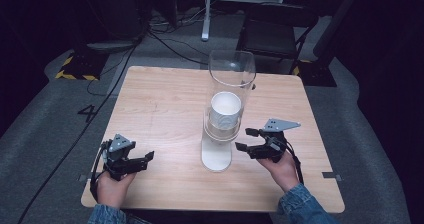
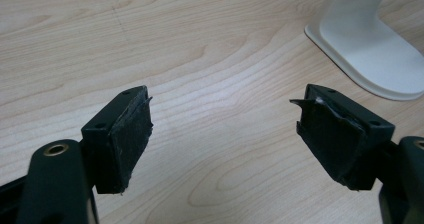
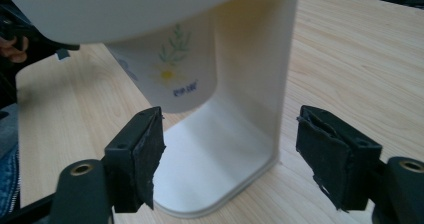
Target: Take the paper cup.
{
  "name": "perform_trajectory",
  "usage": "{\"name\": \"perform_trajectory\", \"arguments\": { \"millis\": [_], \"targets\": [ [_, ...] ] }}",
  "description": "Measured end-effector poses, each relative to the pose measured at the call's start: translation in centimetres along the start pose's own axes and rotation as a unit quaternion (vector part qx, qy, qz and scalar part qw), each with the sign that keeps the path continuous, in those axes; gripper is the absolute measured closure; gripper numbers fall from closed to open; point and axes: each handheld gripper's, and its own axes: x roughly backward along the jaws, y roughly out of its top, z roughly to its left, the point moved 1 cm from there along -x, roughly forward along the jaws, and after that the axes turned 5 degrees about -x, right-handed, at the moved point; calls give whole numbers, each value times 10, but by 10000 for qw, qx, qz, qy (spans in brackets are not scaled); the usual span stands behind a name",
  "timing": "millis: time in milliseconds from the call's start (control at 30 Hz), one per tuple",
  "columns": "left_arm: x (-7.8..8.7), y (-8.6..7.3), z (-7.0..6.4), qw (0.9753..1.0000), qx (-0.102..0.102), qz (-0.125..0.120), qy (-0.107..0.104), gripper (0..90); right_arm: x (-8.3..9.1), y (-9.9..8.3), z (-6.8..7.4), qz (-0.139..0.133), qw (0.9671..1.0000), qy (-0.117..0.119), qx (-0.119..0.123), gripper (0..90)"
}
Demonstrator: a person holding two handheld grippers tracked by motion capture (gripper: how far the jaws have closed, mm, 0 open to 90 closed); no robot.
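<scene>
High view: cup dispenser (image 1: 220, 134) stands mid-desk (image 1: 165, 99), nearer the front edge, paper cup (image 1: 225, 109) inside. Right gripper (image 1: 246, 139) just beside its base, left gripper (image 1: 148, 158) well apart; both fingers wide open, empty.

Black grippers (image 1: 248, 139), denim sleeves (image 1: 303, 205)

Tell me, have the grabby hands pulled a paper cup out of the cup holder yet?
Not yet. The cups sit stacked in the clear tube of the dispenser, and the bottom cup with the flower print hangs out below. The right gripper is open and close beside the stand; the left gripper is open over bare table, farther off. Nothing is gripped. Probably grabbing the bottom cup and pulling it down are left.
</scene>
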Motion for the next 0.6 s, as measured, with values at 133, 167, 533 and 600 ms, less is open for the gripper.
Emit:
{"name": "perform_trajectory", "arguments": {
  "millis": [133, 167, 533, 600],
  "targets": [
    [3, -3, 1, 10000, 53, -7, 32, 215, -10, 2, 6, 1, 9999, 107, 68, 253],
    [3, -4, 1, 10000, 36, -7, 35, 215, -11, 3, 7, -14, 9999, 134, 67, 250],
    [10, -10, 2, 9999, 61, -50, 141, 215, -29, 7, 18, -113, 9990, 350, 272, 229],
    [12, -12, 3, 9998, 93, -42, 157, 216, -36, 7, 19, -132, 9987, 378, 304, 221]
  ]
}}
